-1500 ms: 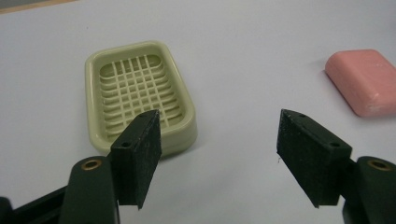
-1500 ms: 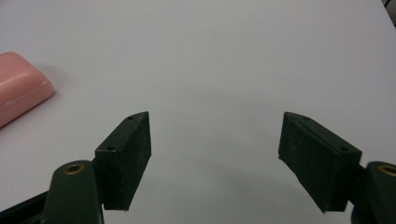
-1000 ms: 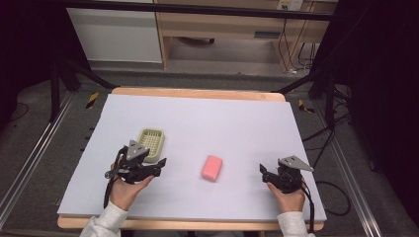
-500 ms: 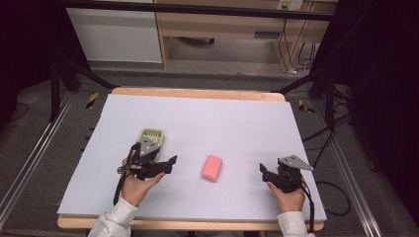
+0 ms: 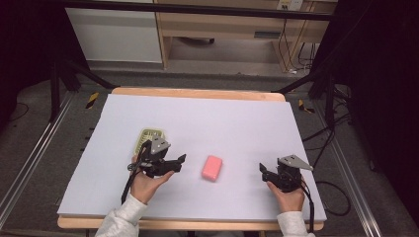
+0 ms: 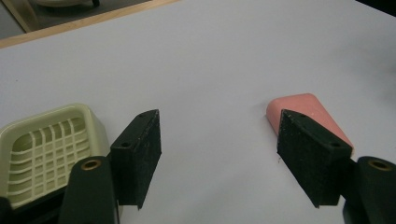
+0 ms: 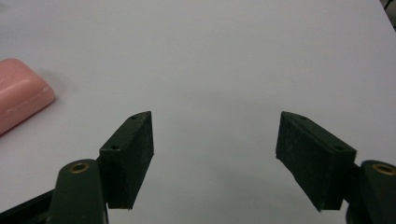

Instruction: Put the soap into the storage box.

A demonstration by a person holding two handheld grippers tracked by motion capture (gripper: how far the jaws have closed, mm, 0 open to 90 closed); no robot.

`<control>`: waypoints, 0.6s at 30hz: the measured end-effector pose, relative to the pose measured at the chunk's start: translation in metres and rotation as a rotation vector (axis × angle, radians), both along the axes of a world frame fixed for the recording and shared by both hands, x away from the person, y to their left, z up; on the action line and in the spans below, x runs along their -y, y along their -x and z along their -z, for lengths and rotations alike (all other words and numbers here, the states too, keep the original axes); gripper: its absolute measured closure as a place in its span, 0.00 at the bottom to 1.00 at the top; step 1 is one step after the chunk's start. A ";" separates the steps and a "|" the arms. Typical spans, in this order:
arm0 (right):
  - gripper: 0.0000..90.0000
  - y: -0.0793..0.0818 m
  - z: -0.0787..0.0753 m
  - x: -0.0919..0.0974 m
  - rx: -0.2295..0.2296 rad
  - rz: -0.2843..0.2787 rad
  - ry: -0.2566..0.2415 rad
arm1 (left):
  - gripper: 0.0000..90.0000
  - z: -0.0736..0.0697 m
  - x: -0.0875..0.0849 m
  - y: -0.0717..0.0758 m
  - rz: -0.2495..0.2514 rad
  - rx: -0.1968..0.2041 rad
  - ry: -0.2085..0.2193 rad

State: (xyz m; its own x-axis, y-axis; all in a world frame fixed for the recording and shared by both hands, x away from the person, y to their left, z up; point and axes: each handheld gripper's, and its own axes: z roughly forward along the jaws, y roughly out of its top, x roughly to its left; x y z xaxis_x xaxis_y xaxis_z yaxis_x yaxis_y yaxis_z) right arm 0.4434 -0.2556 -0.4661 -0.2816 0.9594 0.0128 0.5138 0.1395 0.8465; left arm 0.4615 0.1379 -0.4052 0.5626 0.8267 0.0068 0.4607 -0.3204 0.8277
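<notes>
White table (image 5: 237, 118) bears left gripper (image 5: 174, 163), fingers spread, angled toward pink soap (image 5: 212, 168).

The left tongs (image 5: 179, 161) sit in the person's left hand (image 5: 148, 181), whose white sleeve (image 5: 122, 222) comes in from the bottom edge of the high view. They lie low and point toward the right, with the grey plate on top tilted. In the left gripper view their two black jaws stand wide apart with nothing between them. The right tongs (image 5: 263, 170) are held by the right hand (image 5: 289, 197), also in a white sleeve, and point to the left, level and low. In the right gripper view their jaws are spread just as wide, and the gap is bare. The two hands are well apart.
</notes>
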 end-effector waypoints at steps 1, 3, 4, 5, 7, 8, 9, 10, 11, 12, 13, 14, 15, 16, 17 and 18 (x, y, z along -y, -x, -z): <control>0.31 0.000 0.000 0.000 0.000 0.000 -0.002 | 0.34 0.000 0.002 0.000 0.002 0.002 -0.008; 0.31 0.000 -0.001 0.000 -0.002 0.002 -0.007 | 0.34 0.000 0.004 -0.001 0.007 -0.003 -0.013; 0.31 0.000 -0.001 0.000 -0.001 0.001 -0.007 | 0.34 0.000 0.007 -0.002 0.008 -0.006 -0.008; 0.31 0.000 -0.001 0.000 -0.001 0.002 -0.007 | 0.34 0.000 0.008 -0.002 0.010 -0.009 -0.010; 0.31 0.000 0.000 0.000 -0.001 0.001 -0.004 | 0.33 0.000 0.011 -0.003 0.016 -0.011 -0.006; 0.31 0.000 0.000 0.000 -0.001 0.000 -0.005 | 0.33 0.000 0.013 -0.003 0.019 -0.014 -0.007; 0.31 0.000 0.000 0.000 -0.001 0.000 -0.005 | 0.33 0.000 0.014 -0.003 0.021 -0.015 -0.008; 0.31 0.000 -0.001 0.000 -0.001 0.000 -0.006 | 0.33 0.000 0.016 -0.004 0.020 -0.018 -0.006; 0.31 0.000 -0.001 0.000 -0.001 0.000 -0.006 | 0.33 0.000 0.017 -0.004 0.023 -0.023 -0.013; 0.31 0.000 -0.001 0.000 -0.001 0.001 -0.006 | 0.33 0.001 0.019 -0.005 0.023 -0.027 -0.013; 0.31 0.000 -0.001 0.000 0.001 0.001 -0.006 | 0.33 0.001 0.021 -0.005 0.026 -0.032 -0.006; 0.31 0.000 -0.001 0.000 0.002 0.000 -0.006 | 0.33 0.001 0.022 -0.005 0.028 -0.036 -0.007; 0.31 0.000 -0.001 0.000 0.004 -0.001 -0.005 | 0.33 0.001 0.024 -0.005 0.030 -0.038 -0.006; 0.31 0.000 -0.001 0.000 0.002 0.000 -0.007 | 0.33 0.001 0.025 -0.006 0.033 -0.039 -0.006; 0.31 0.000 -0.001 0.000 0.003 -0.001 -0.007 | 0.33 0.001 0.027 -0.006 0.035 -0.041 -0.008; 0.31 0.000 -0.001 0.000 0.003 -0.001 -0.007 | 0.33 0.002 0.029 -0.006 0.037 -0.042 -0.009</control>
State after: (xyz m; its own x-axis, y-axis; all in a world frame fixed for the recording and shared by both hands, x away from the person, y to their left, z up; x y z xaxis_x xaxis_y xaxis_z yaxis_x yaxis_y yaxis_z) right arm 0.4435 -0.2557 -0.4652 -0.2824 0.9591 0.0183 0.5112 0.1344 0.8489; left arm 0.4671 0.1089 -0.4068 0.5930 0.8051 -0.0104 0.4828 -0.3452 0.8048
